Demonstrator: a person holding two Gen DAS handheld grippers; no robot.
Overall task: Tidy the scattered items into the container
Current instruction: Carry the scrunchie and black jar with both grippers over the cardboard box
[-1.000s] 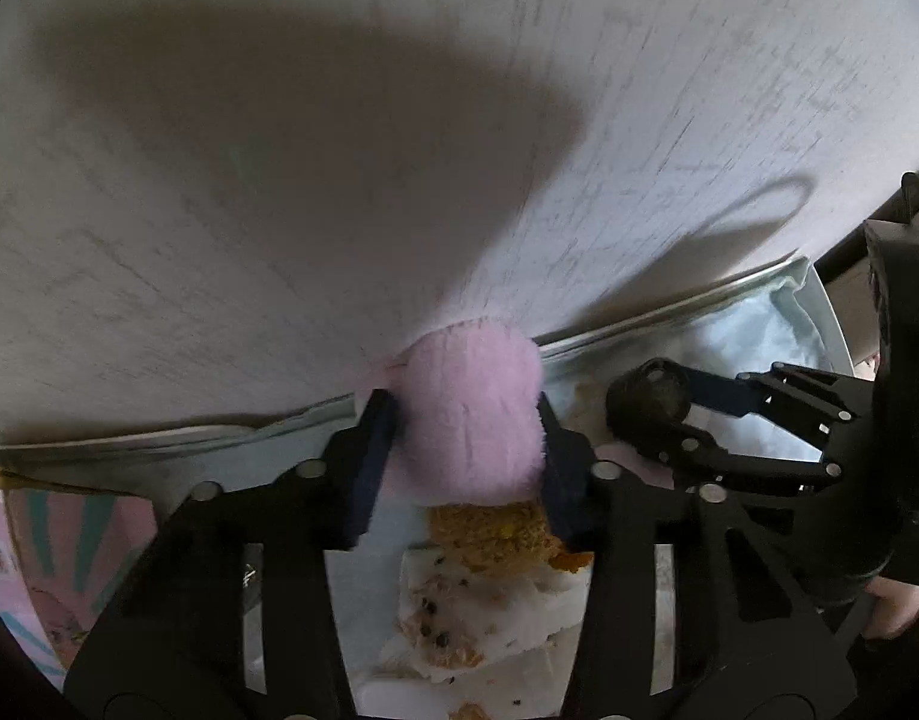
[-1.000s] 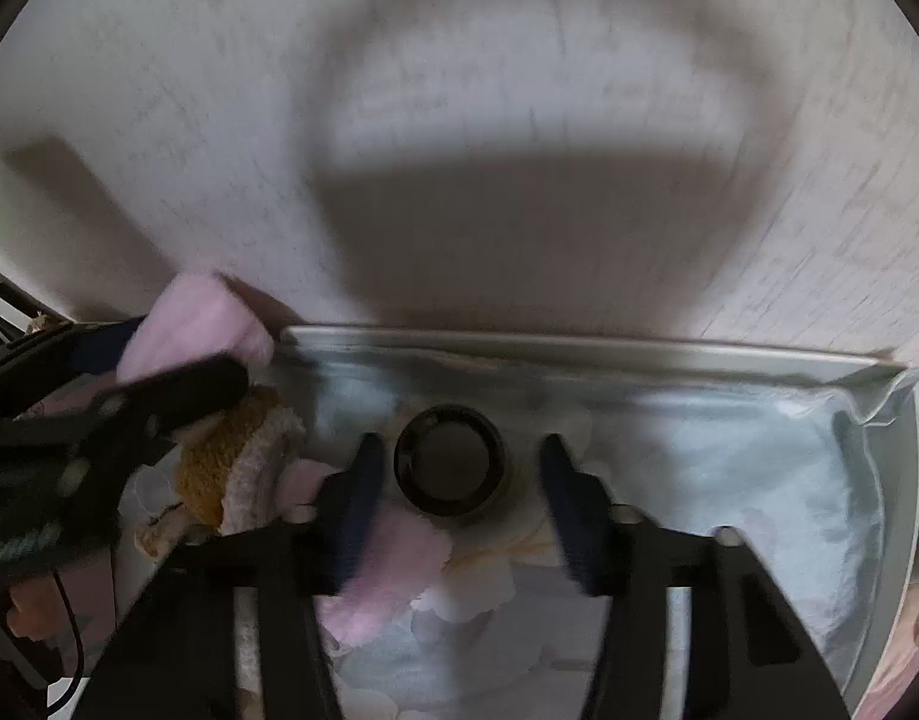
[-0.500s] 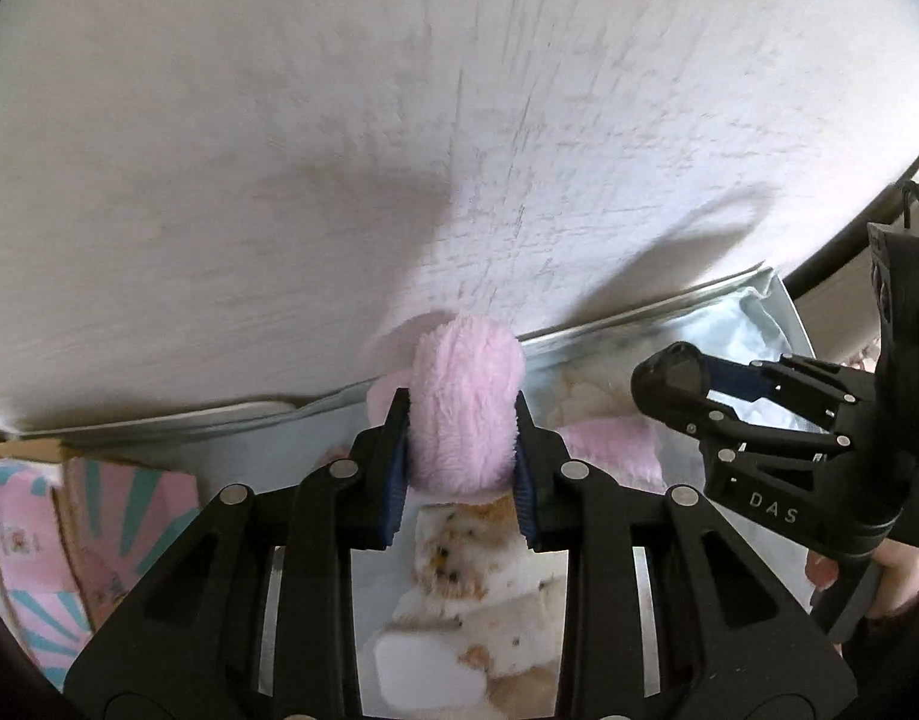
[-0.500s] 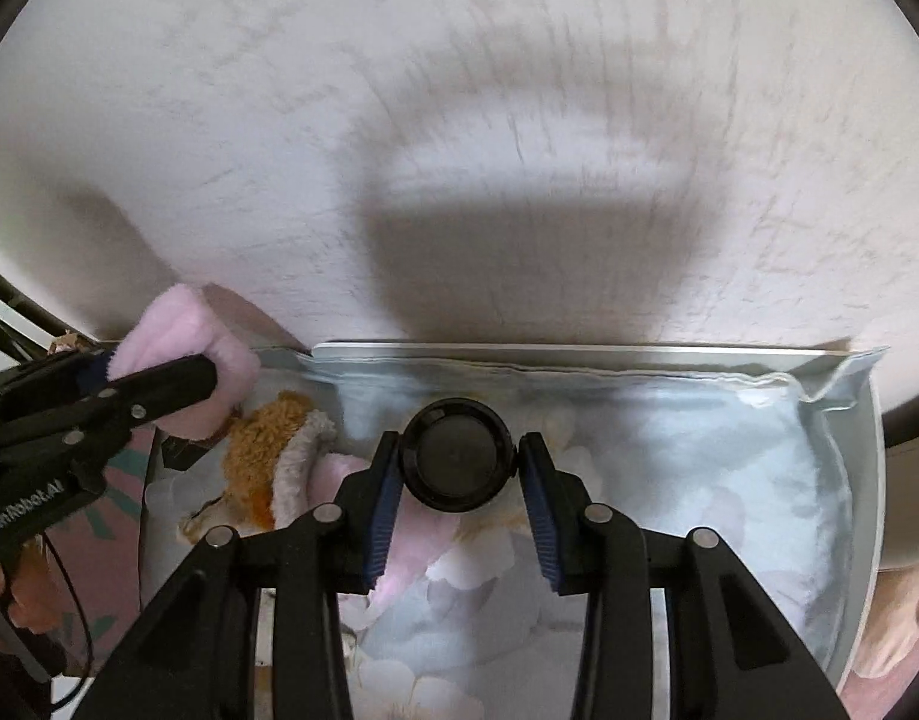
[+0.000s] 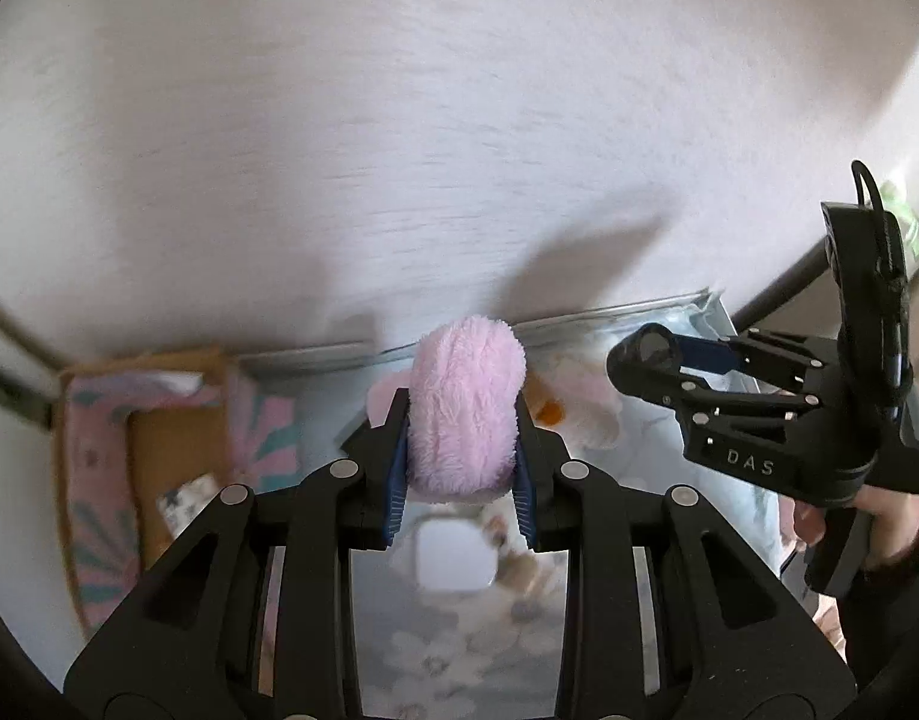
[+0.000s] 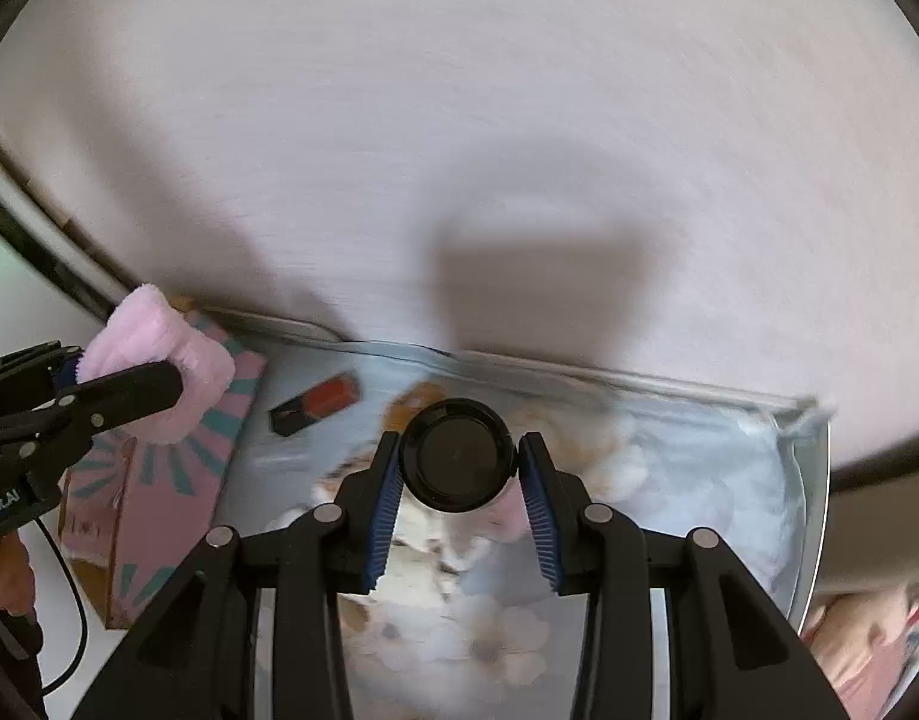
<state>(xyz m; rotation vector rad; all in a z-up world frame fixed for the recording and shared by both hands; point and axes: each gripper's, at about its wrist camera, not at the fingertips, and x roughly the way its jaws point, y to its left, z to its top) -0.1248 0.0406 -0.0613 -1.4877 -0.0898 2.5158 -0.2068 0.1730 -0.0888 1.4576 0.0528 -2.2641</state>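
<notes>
My left gripper (image 5: 462, 468) is shut on a fluffy pink plush (image 5: 464, 414) and holds it above the bed's pale blue floral sheet (image 5: 453, 648). It also shows at the left of the right wrist view (image 6: 159, 360). My right gripper (image 6: 459, 498) is shut on a round black lid (image 6: 457, 454), held over the sheet (image 6: 717, 480); it shows in the left wrist view (image 5: 651, 354). A pink and teal cardboard box (image 5: 135, 456), open at the top, stands at the left; it shows in the right wrist view (image 6: 159, 510).
An orange and white plush toy (image 5: 579, 414) lies on the sheet beyond the pink plush. A black and red small item (image 6: 315, 403) lies near the box. A white square object (image 5: 453, 552) lies below my left gripper. A white wall (image 6: 459, 120) stands right behind.
Both grippers have risen and pulled back from the wall with their loads. The cardboard box and the black and red item have come into view. The right jaws closed on the lid a second ago.
</notes>
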